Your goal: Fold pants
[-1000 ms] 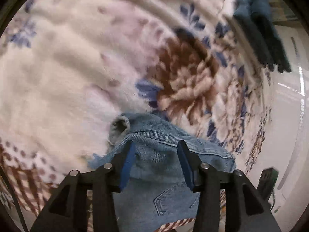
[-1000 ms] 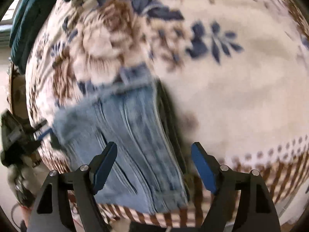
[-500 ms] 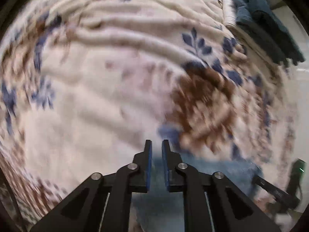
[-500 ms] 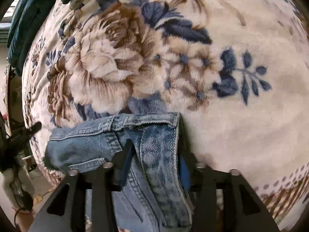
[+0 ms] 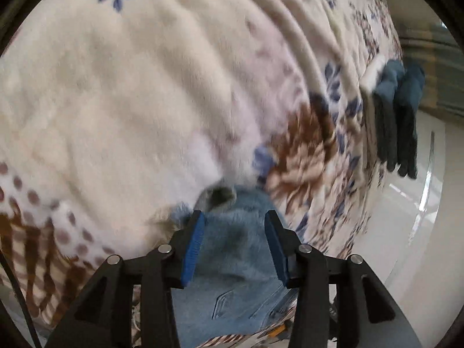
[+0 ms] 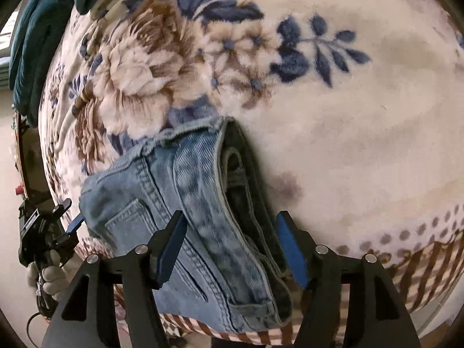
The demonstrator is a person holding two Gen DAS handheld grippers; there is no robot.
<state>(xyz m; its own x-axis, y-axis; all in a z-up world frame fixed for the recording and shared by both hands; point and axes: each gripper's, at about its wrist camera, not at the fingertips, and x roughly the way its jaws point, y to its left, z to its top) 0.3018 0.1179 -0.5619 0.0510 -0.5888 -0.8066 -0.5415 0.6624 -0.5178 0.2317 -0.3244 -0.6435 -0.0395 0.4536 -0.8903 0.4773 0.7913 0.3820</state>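
Left wrist view: left gripper (image 5: 235, 243) has its fingers (image 5: 192, 246) spread, nothing pinched. Jeans (image 5: 232, 275) lie below and between them, folded into a compact bundle on the blanket (image 5: 116, 101), near its striped edge. Frame is motion-blurred, so whether the pads touch the denim is unclear. A back pocket seam shows low in the frame. Dark blue cloth (image 5: 397, 116) hangs over the far edge of the bed, well apart from the jeans. Pale floor (image 5: 420, 232) at right.

Right wrist view: right gripper (image 6: 232, 246) also has fingers (image 6: 172, 243) spread wide, straddling the jeans (image 6: 185, 203) without clamping. The bundle shows stacked layers: waistband and back pocket on the left side, folded edges and dark inner lining along the right side. It lies on the blanket (image 6: 362, 145), just below the big brown-and-blue flower print, with its near end at the striped border. Left gripper (image 6: 58, 223) is visible at the left edge, beside the jeans' left corner, held by a gloved hand (image 6: 49, 278). Teal cloth (image 6: 34, 43) sits at top left, well apart.
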